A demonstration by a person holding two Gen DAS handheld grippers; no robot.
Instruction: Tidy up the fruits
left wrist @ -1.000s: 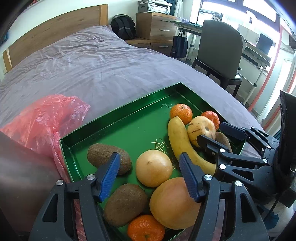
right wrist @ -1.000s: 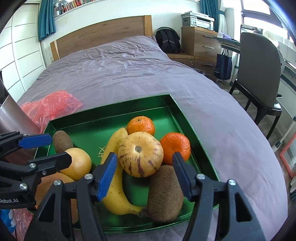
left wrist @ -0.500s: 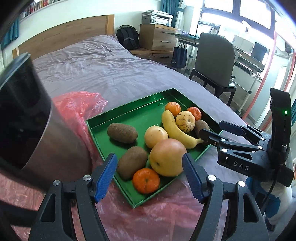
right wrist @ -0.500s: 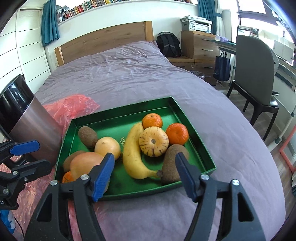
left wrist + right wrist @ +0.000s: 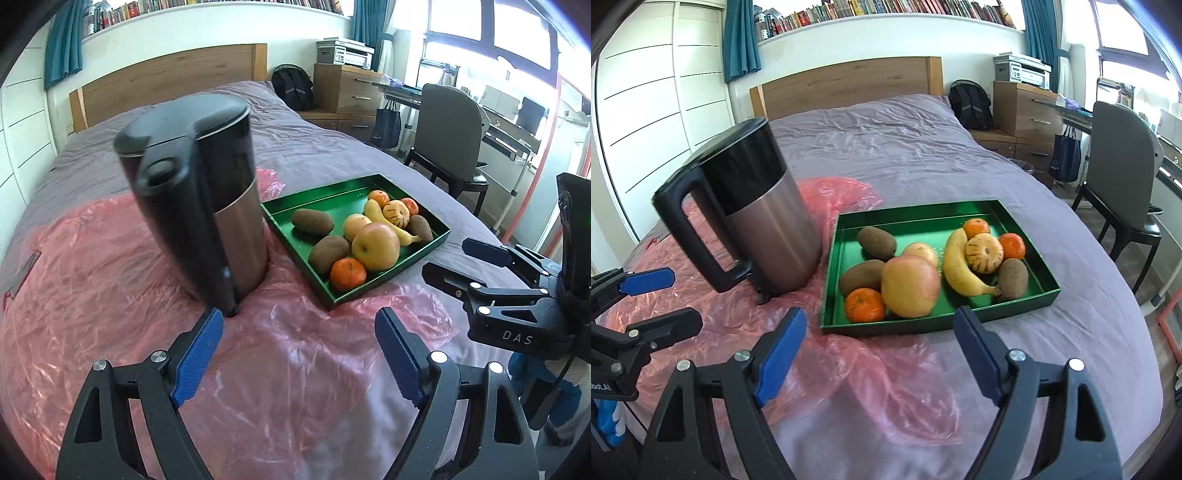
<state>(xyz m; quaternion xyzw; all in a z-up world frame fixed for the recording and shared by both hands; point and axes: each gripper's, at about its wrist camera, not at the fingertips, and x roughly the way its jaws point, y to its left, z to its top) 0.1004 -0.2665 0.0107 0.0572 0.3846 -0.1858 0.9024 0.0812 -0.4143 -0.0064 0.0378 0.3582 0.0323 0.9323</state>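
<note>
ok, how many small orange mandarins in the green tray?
3 small orange mandarins: near left corner, far side behind the yellow banana, right of the striped yellow fruit. Others could hide under fruit.

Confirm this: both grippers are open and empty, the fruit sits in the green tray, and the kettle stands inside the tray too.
One error: the kettle stands outside the tray, beside it on the pink plastic, as the right wrist view shows. The rest holds: left gripper and right gripper are open and empty, fruit in the tray.
</note>
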